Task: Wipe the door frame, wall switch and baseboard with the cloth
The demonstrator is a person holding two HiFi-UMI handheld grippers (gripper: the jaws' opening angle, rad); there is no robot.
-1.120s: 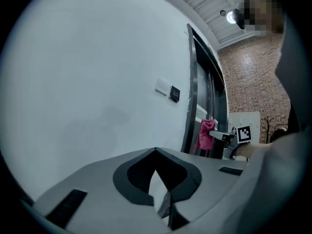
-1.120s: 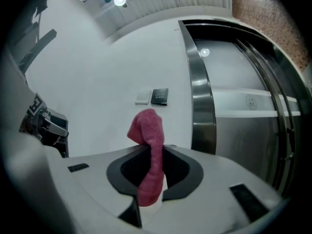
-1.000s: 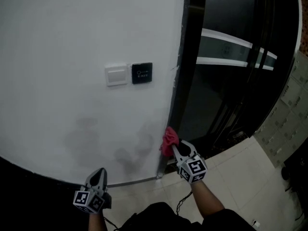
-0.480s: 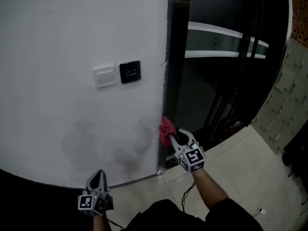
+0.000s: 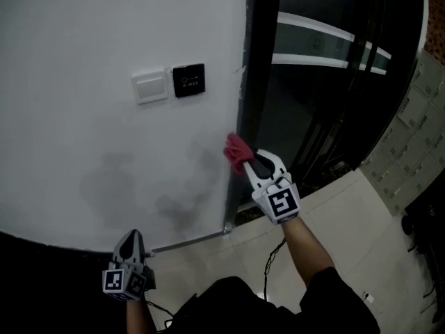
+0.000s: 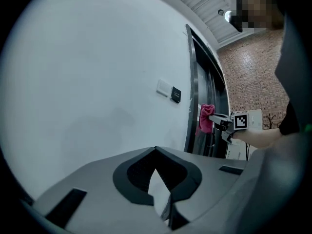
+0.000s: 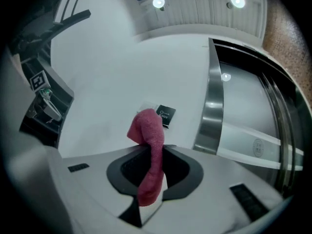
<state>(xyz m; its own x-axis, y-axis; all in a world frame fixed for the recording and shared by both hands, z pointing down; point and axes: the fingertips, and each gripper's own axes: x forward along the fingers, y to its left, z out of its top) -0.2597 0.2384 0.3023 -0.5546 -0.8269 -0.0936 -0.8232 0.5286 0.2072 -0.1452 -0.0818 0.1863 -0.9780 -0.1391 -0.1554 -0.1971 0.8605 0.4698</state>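
Right tool [image 7: 155,155] grips red cloth [image 7: 147,128]; black exit plate [image 7: 165,115] behind.

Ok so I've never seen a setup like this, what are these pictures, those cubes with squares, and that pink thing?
A person holds a two-jaw gripper in each hand; the marker cubes are part of them. One picture comes from a head camera looking down; the other two from cameras riding on each gripper. The right gripper is shut on a pink cloth, close to the dark door frame. The left gripper hangs low, shut and empty. The white wall carries a white switch and a black exit button.
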